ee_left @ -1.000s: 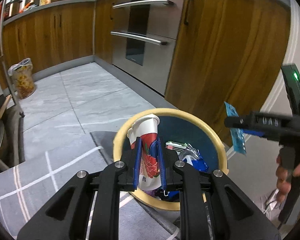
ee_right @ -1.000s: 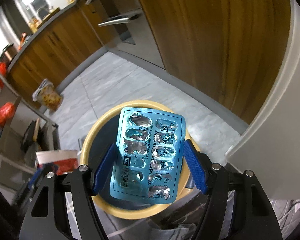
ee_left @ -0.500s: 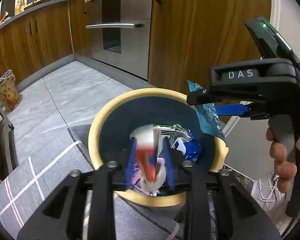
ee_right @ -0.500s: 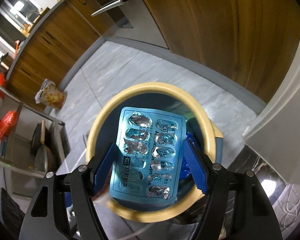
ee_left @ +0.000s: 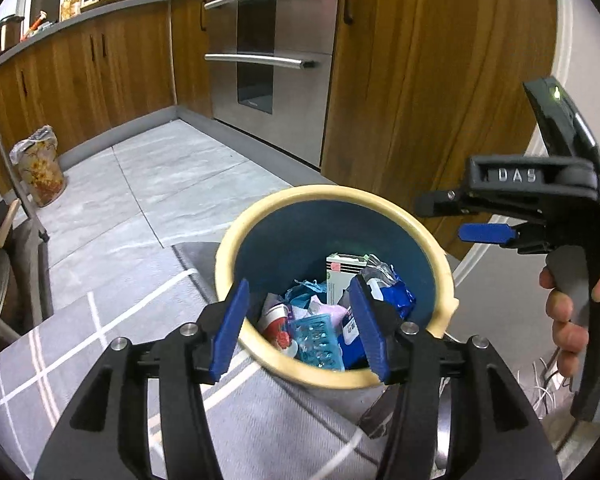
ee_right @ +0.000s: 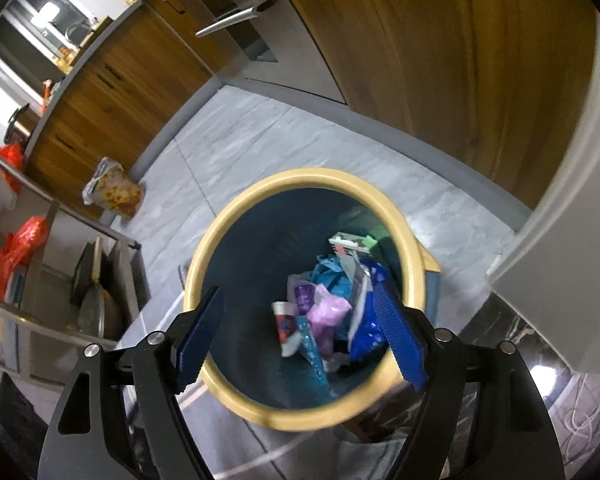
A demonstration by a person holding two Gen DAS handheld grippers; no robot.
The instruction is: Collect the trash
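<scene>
Trash sits in the bin (ee_left: 396, 204), blue inside, cream rim, directly below and ahead of both grippers. Blister pack (ee_left: 318, 338) lies on top of the pile at the near side, seen between the left gripper's blue pads; in the right wrist view it shows edge-on (ee_right: 311, 350). Paper cup (ee_left: 276, 322) lies on its side just left of it, red-and-white. White carton (ee_left: 342, 276) leans against the far wall, blue foil wrapper (ee_left: 396, 300) beside it, pink crumpled piece (ee_right: 327, 314) mid-pile.

Readable text: "DAS" on the right gripper body. Print on the trash is too small to read.

Left gripper (ee_left: 302, 330): jaws spread wide, nothing between them, hovering over the near rim. Right gripper (ee_right: 300, 338): jaws also wide apart, empty, above the bin mouth, not touching it.
</scene>
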